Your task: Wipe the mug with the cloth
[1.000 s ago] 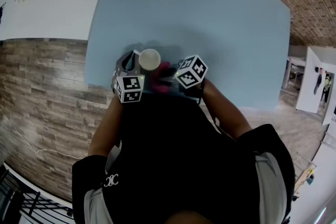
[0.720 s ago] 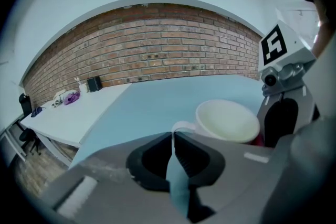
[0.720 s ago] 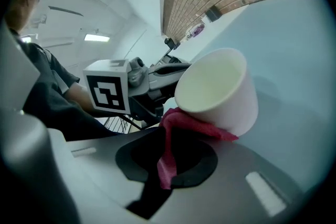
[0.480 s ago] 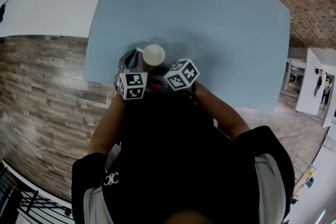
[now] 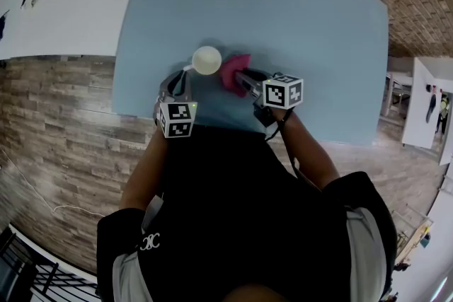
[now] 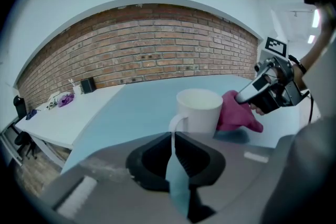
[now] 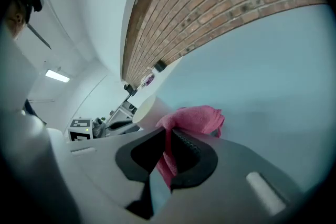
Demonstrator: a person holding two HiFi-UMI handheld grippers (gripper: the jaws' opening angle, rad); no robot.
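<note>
Pink cloth (image 5: 232, 71) is pinched in the right gripper (image 5: 243, 76). Its fingers are pressed together on a fold, and the rest of the fabric bunches out just past the fingertips. That loose bunch sits up against the side of the white mug (image 5: 206, 60), though I can't tell if it presses on it or only brushes it.

The mug stands upright on the pale blue table (image 5: 304, 18), right in front of the left gripper (image 5: 182, 76). That gripper's fingers are closed on the mug's thin handle (image 6: 174, 124), which runs straight down between them, with the body of the mug just beyond the tips.

The two sets of fingers point in at the mug from either side: the left ones on the handle, the right ones near the opposite wall with the cloth between them and the mug.
</note>
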